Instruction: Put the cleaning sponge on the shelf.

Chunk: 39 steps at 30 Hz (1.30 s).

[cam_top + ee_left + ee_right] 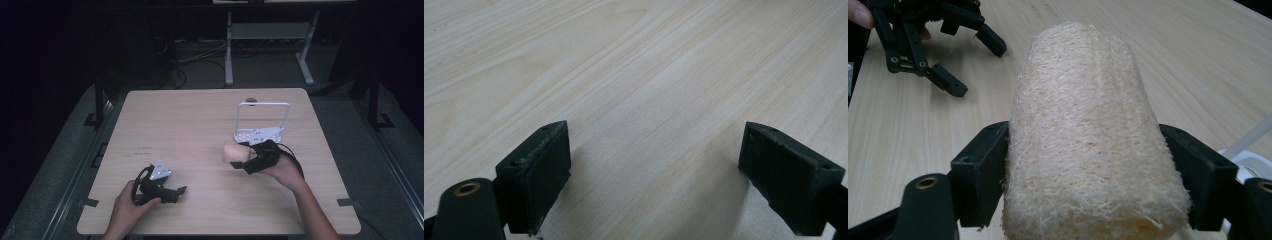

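The right gripper (1083, 175) pinches the loofah sponge (1088, 140) between both pads just above the wooden table (200, 130), while the left gripper (654, 175) rests spread wide, holding nothing.

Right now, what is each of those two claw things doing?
Left gripper: open, nothing between its jaws, just above the table.
Right gripper: closed on a loofah sponge.
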Motion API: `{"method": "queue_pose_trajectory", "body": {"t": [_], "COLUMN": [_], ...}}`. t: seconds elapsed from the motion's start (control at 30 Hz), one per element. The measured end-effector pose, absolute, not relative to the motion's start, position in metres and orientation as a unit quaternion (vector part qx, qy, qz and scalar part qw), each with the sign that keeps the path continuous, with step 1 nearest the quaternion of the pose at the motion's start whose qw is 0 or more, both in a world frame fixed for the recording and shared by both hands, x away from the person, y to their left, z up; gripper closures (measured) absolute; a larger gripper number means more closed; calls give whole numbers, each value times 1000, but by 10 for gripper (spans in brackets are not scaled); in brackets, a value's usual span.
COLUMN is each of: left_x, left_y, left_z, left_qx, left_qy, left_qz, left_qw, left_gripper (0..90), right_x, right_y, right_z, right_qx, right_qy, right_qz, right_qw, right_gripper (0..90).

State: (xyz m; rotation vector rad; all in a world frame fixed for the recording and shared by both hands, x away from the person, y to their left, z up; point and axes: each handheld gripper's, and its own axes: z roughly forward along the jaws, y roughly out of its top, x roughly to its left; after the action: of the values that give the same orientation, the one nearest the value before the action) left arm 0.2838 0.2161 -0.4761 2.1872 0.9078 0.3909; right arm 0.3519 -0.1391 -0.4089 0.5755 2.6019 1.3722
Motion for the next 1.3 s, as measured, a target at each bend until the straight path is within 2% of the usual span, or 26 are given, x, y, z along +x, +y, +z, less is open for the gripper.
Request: {"method": "queue_pose_trajectory", "body": {"t": [1.3], "left_x": [284], "left_y": [216], "left_z": [-476], "left_qx": [850], "left_qy": [353], "left_qz": [151], "left_qw": [362], "left_gripper": [128], "right_x": [370], "right_y": [-176], "right_z": [-408], "right_qx": [293], "right_qy": [835], "right_qz": [440], "right_qw": [151], "right_gripper": [247]}}
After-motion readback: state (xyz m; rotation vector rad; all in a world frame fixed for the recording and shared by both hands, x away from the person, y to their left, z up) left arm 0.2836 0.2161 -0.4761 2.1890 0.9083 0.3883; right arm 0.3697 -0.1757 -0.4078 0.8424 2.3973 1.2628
